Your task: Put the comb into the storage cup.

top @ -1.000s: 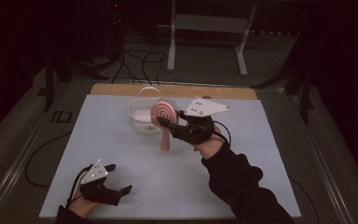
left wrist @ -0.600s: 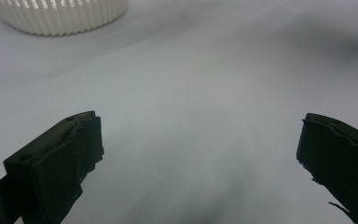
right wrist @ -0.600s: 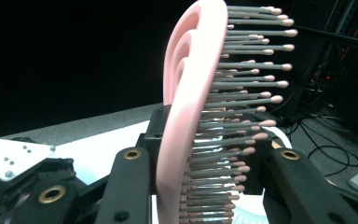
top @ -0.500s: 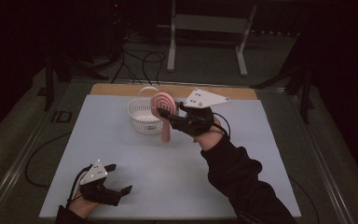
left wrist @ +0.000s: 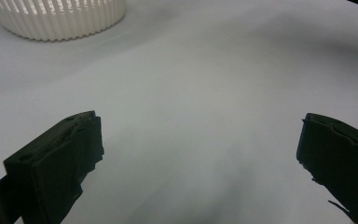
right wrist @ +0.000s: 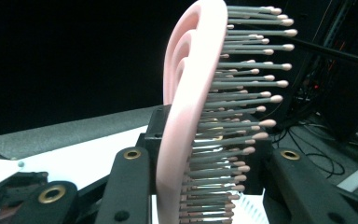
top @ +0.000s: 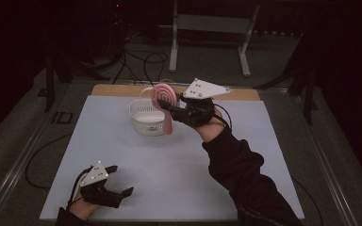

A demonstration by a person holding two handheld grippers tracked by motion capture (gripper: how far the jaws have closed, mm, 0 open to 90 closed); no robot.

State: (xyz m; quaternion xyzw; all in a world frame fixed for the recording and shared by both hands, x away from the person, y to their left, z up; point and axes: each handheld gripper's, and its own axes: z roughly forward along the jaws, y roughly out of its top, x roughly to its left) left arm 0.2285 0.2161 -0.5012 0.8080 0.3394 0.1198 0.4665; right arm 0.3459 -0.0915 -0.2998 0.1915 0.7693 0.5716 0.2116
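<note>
Lifted since before, pink hairbrush [top: 163, 99] clamped upright in right tool [top: 169, 107], seemingly above white basket [top: 147, 117].

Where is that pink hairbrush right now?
In the high view the pink hairbrush is lifted off the table, clamped in the right gripper, just beside and above the white basket near the table's far edge.

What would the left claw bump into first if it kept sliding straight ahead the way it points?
Probably nothing soon. The left claw is open over the bare white table. The white basket sits far ahead, off to one side, so it would likely pass it.
</note>
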